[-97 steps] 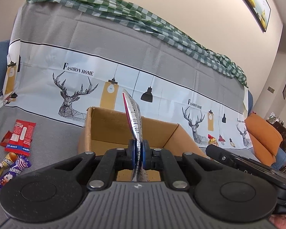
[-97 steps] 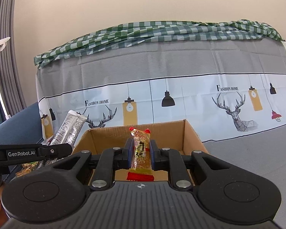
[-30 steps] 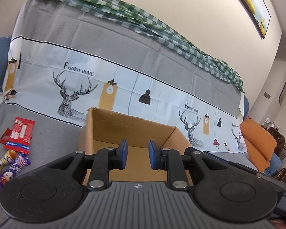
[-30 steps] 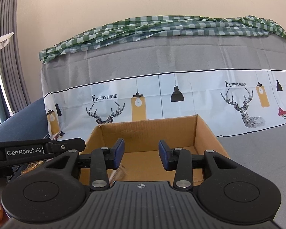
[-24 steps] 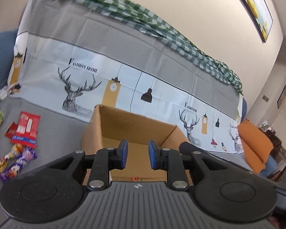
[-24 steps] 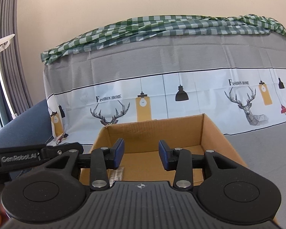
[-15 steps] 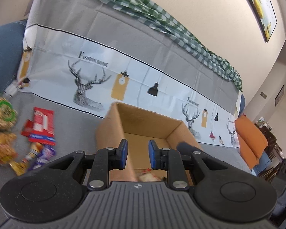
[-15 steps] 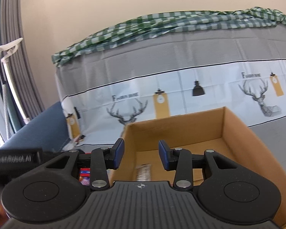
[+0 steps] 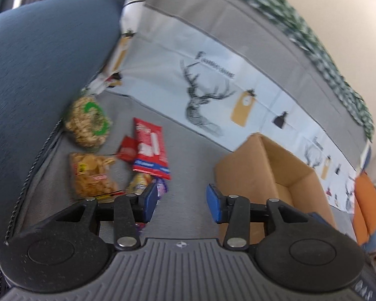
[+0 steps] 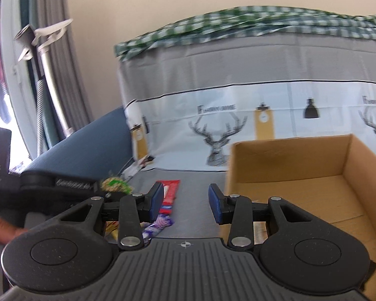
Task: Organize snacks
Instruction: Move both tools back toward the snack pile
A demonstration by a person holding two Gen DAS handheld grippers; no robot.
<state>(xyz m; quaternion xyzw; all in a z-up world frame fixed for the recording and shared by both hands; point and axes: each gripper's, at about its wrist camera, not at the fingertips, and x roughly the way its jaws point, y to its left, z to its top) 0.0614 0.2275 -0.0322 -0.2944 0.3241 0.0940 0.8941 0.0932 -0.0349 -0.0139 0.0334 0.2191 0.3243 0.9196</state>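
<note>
Nearest, the left gripper (image 9: pixel 181 202) has its blue-padded jaws opening with nothing between them; the right gripper (image 10: pixel 185 202) stands apart, empty. Beyond, loose snack packets (image 9: pixel 150 148) lie on grey cloth left of the open brown cardboard box (image 9: pixel 275 168).

You can make out little lettering here, since both views are smeared by motion. On the printed cloth (image 10: pixel 238 125) behind the seat, a dark line of capitals sits above the deer head (image 10: pixel 216 138); it starts with a large "F", and the rest is too blurred for you to read. The same line shows in your left view and is equally unreadable. The red packet (image 9: pixel 150 149) carries white and blue label panels whose print you cannot resolve. A pale brand mark on the left gripper's side (image 10: pixel 74 183) is a blur
</note>
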